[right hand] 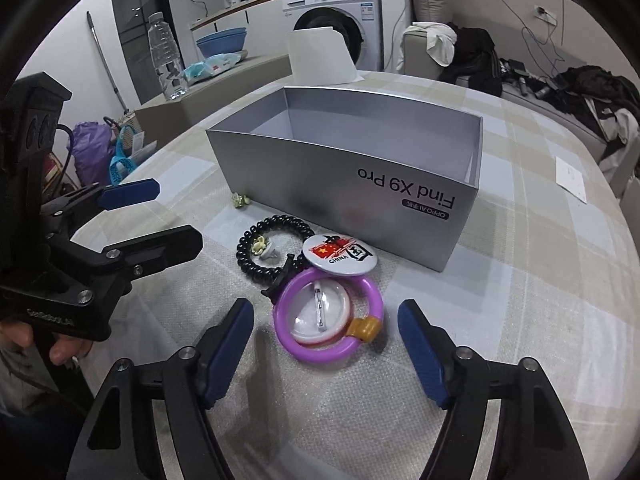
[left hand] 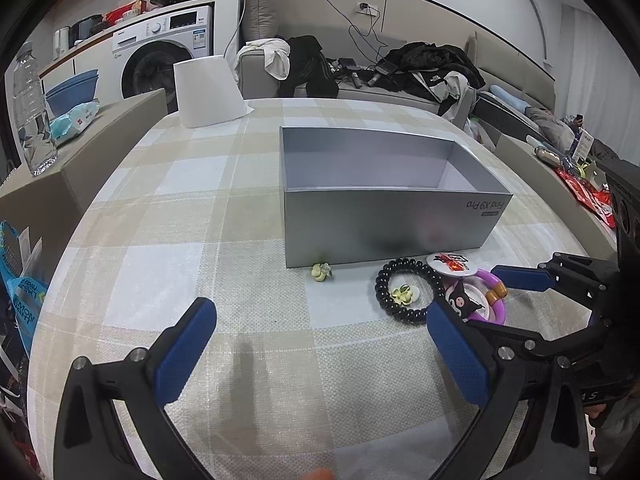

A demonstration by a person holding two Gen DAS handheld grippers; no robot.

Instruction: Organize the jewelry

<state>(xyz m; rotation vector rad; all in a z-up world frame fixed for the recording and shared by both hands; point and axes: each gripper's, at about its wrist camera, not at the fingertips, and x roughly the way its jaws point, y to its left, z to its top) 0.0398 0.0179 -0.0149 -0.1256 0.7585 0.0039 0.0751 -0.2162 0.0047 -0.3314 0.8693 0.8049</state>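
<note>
Both hand-held grippers, left (left hand: 320,354) and right (right hand: 326,350), are hanging wide apart, gripping nothing. The purple ring (right hand: 329,314) is lying on the worktop (right hand: 520,300), at 6 o'clock from the silver box (right hand: 360,184).

Left wrist view: low over the checked tablecloth (left hand: 240,216), facing the long side of the grey box (left hand: 384,220) from a little way back, sofa (left hand: 360,92) behind. Right wrist view: lower and nearer, angled at the box's printed corner, looking down on the purple ring (right hand: 332,320) just ahead. Shared by both: box, black bead bracelet (left hand: 404,292), round badge (right hand: 340,256), washing machine (left hand: 160,52). Each gripper visible in the other's view: right gripper (left hand: 472,292) at right edge, left gripper (right hand: 168,216) at left edge.
</note>
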